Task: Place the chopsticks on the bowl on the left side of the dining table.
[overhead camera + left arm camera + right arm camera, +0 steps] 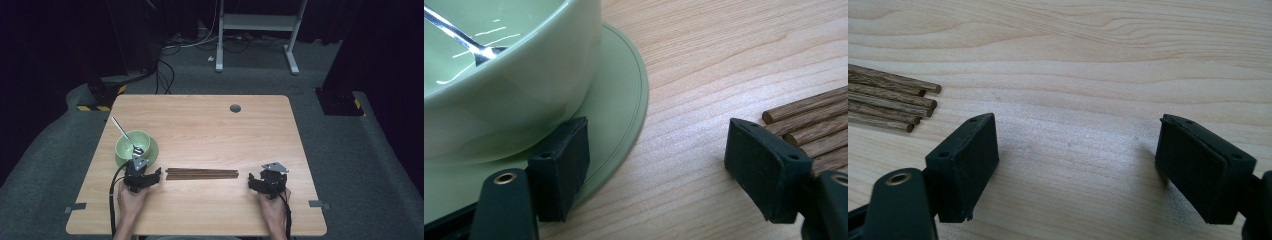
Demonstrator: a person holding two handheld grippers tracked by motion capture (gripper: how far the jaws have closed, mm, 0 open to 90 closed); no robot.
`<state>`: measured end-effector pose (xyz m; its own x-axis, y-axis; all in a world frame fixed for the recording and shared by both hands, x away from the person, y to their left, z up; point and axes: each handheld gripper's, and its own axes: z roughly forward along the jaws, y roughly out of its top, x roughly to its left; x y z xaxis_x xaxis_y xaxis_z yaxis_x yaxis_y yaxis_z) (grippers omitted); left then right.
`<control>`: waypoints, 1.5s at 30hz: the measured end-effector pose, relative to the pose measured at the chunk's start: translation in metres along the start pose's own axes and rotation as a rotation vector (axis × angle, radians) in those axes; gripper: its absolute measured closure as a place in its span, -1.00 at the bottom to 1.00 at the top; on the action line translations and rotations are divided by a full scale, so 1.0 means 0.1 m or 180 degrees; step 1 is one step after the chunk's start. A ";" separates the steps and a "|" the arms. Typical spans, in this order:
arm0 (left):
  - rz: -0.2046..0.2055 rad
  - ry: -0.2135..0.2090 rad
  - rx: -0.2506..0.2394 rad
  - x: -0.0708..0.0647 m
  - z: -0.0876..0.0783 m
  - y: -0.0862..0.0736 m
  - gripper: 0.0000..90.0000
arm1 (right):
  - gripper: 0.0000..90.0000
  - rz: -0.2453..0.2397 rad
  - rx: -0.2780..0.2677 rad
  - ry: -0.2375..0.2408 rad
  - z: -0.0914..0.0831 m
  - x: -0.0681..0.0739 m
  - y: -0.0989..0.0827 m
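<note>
A green bowl (132,144) sits on a green saucer (153,151) at the table's left, with a metal spoon (126,136) leaning in it. Several dark wooden chopsticks (202,173) lie side by side in the middle near the front. My left gripper (145,176) is open, low over the table just in front of the saucer (621,105); one jaw rests over the saucer's rim, the other by the chopstick ends (809,120). My right gripper (262,181) is open over bare wood, right of the chopstick tips (903,102).
The wooden table (210,125) has a round grey grommet (235,108) near its far edge. Grey tape tabs (75,207) mark the front corners. Beyond the table are cables and a white desk frame (257,30) on the floor.
</note>
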<state>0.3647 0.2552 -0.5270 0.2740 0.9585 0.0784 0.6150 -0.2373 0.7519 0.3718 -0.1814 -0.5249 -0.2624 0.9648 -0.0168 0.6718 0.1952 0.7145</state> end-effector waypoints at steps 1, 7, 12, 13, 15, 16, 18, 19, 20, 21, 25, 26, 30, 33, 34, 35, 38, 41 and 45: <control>0.0000 0.0000 0.0000 0.00 0.00 0.00 -0.43 | -0.62 0.0000 0.0000 0.0000 0.00 0.00 0.00; -0.0010 -0.0010 0.0009 -0.01 0.01 0.01 -0.46 | -0.60 -0.0013 -0.0007 0.0008 0.00 0.00 0.00; -0.0022 -0.0008 0.0023 -0.02 0.01 0.01 -0.52 | -0.59 -0.0017 -0.0010 0.0008 0.00 0.00 0.00; -0.0019 -0.0008 0.0024 -0.02 0.01 0.01 -0.52 | -0.58 -0.0019 -0.0012 0.0014 0.00 0.00 0.00; -0.0018 -0.0019 0.0020 -0.02 0.01 0.01 -0.53 | -0.58 -0.0022 -0.0014 0.0016 0.00 0.00 0.00; -0.0007 -0.0018 0.0019 -0.02 0.01 0.01 -0.53 | -0.58 -0.0022 -0.0015 0.0016 0.00 0.00 0.00; 0.0000 -0.0015 0.0020 -0.02 0.01 0.01 -0.53 | -0.58 -0.0021 -0.0015 0.0017 0.00 0.00 0.00; 0.0005 -0.0022 0.0019 -0.02 0.01 0.01 -0.53 | -0.58 -0.0022 -0.0016 0.0017 0.00 0.00 0.00; 0.0010 -0.0027 0.0018 -0.01 0.01 0.01 -0.53 | -0.58 -0.0022 -0.0016 0.0017 0.00 0.00 0.00; 0.0007 -0.0027 0.0018 -0.01 0.00 0.01 -0.52 | -0.57 -0.0021 -0.0016 0.0017 0.00 0.00 0.00; -0.0030 -0.0045 -0.0009 0.00 -0.01 -0.01 -0.50 | -0.57 -0.0024 -0.0019 0.0021 -0.01 0.01 0.00; -0.0030 -0.0059 -0.0018 0.00 -0.02 -0.01 -0.48 | -0.56 -0.0025 -0.0021 0.0022 -0.01 0.01 0.00; -0.0063 -0.0120 -0.0071 0.00 -0.04 -0.03 -0.42 | -0.56 -0.0029 -0.0024 0.0021 -0.01 0.01 0.00; -0.0067 -0.0136 -0.0088 0.00 -0.05 -0.04 -0.42 | -0.56 -0.0026 -0.0023 0.0020 -0.01 0.01 0.00; -0.0059 -0.0153 -0.0091 0.00 -0.06 -0.04 -0.41 | -0.55 -0.0029 -0.0025 0.0021 -0.01 0.01 0.00; -0.0047 -0.0169 -0.0089 0.00 -0.06 -0.04 -0.41 | -0.55 -0.0021 -0.0023 0.0020 -0.01 0.01 0.00; -0.0008 -0.0208 -0.0108 0.00 -0.08 -0.04 -0.37 | -0.55 -0.0022 -0.0023 0.0020 -0.01 0.01 0.00; -0.0010 -0.0254 -0.0150 0.00 -0.11 -0.04 -0.35 | -0.55 -0.0020 -0.0023 0.0019 -0.01 0.01 0.00; 0.0016 -0.0323 -0.0165 0.01 -0.15 -0.02 -0.35 | -0.55 -0.0027 -0.0024 0.0020 -0.01 0.01 0.00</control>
<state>0.3525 0.2595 -0.5182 0.3519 0.9359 0.0175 0.5752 -0.2310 0.7848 0.3708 -0.1808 -0.5246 -0.2724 0.9620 -0.0184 0.6643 0.2019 0.7197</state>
